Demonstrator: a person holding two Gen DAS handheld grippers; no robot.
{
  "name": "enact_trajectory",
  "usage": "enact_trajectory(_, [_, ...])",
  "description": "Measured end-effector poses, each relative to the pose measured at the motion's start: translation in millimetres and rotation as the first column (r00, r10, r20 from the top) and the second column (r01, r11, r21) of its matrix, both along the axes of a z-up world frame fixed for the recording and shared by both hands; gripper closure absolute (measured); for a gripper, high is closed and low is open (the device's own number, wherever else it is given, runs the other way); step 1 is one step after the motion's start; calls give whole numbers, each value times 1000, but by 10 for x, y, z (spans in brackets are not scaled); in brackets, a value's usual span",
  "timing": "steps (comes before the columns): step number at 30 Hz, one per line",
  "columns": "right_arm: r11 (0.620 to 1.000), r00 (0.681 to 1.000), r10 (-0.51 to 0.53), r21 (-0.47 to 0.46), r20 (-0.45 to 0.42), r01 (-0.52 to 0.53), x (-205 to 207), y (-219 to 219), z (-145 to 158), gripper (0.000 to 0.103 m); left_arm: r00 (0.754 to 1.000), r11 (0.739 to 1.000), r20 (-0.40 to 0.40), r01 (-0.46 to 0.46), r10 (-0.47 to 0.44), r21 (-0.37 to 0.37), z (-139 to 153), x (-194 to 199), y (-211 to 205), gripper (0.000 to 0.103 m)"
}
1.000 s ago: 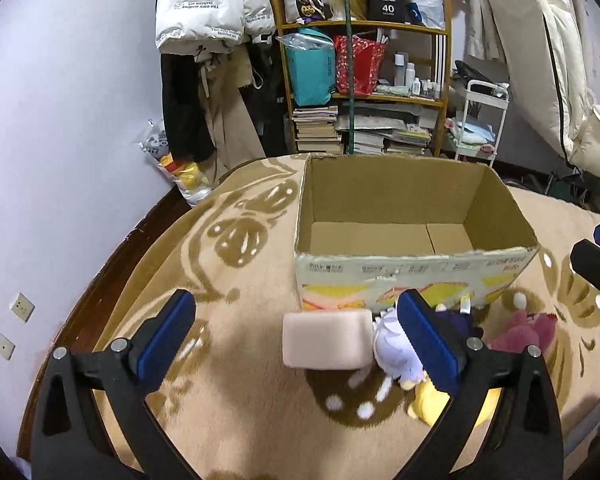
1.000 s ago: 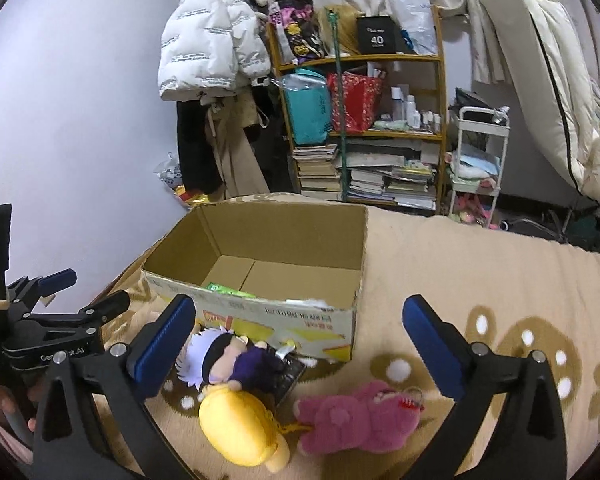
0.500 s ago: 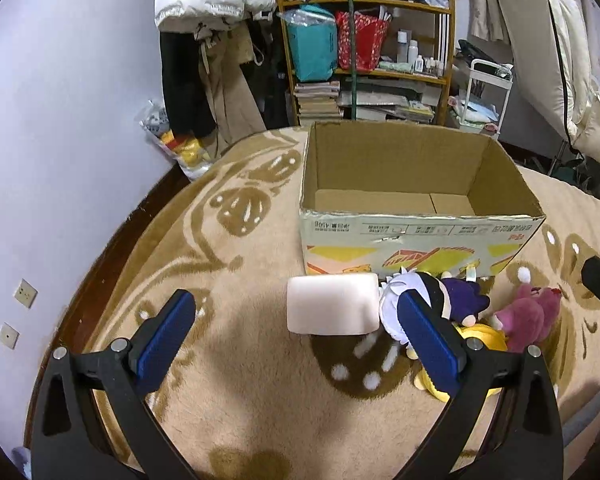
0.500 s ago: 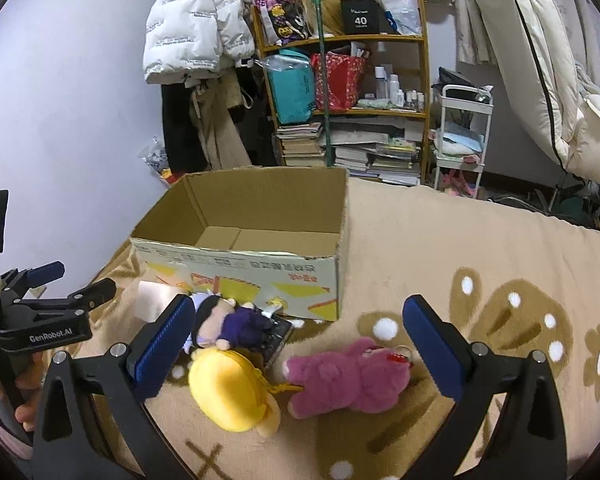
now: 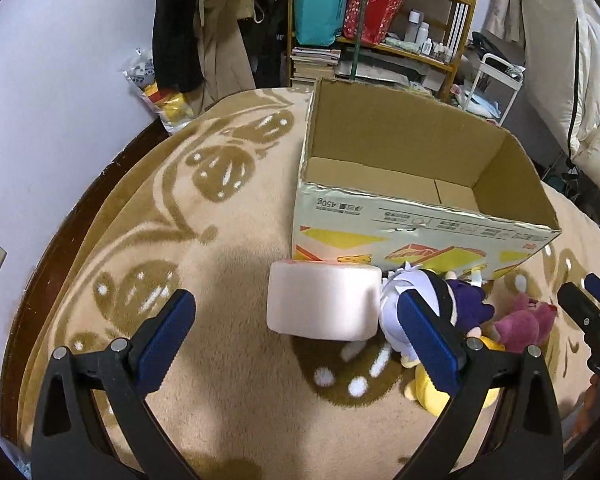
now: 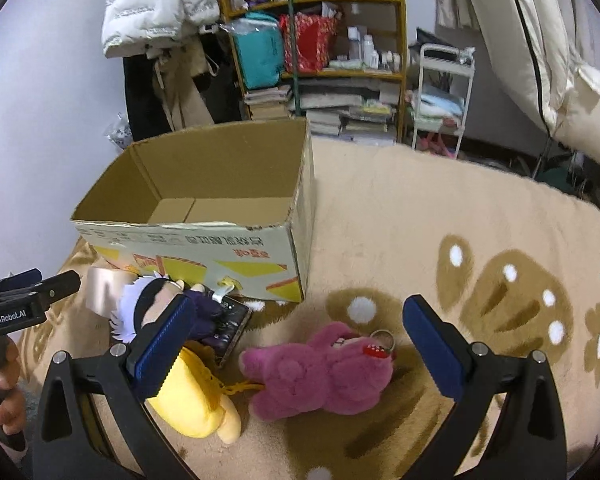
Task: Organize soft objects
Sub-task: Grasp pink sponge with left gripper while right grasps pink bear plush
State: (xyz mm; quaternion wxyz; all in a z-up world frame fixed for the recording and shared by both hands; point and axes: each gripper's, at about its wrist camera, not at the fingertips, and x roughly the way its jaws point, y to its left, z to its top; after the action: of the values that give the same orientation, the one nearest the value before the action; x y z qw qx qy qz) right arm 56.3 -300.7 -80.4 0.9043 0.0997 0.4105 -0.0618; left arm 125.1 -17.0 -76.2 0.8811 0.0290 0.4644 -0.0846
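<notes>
An open empty cardboard box (image 5: 420,224) stands on the patterned rug; it also shows in the right wrist view (image 6: 204,240). In front of it lie a pale pink cushion block (image 5: 324,306), a white-haired doll in purple (image 5: 432,300), a yellow plush (image 6: 192,396) and a pink plush bear (image 6: 324,372). My left gripper (image 5: 300,348) is open, hovering just short of the cushion block. My right gripper (image 6: 300,344) is open above the pink bear, with its jaws on either side of it.
A cluttered wooden shelf (image 6: 320,40) with bags, books and bottles stands behind the box. Hanging coats (image 5: 204,32) and a white cart (image 6: 440,92) flank it. A padded white mattress (image 6: 540,60) leans at the right. A dark flat card (image 6: 232,328) lies under the doll.
Both grippers have moved forward and down toward the toys. The cushion block and the pink bear now sit larger and closer between the open jaws.
</notes>
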Motion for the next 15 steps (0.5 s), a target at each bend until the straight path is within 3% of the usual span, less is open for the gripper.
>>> enact_trajectory(8, [996, 993, -92, -21, -75, 91, 82, -106, -167, 0, 999, 1000, -41, -3, 2, -2, -182, 188, -86, 3])
enact_trajectory(11, [995, 989, -84, 43, -121, 90, 117, -166, -278, 0, 998, 1000, -57, 3, -3, 6, -244, 223, -119, 3])
enact_trajectory(15, [992, 980, -101, 61, -171, 113, 182, -207, -420, 0, 997, 1000, -74, 15, -14, 20, -331, 260, -169, 3])
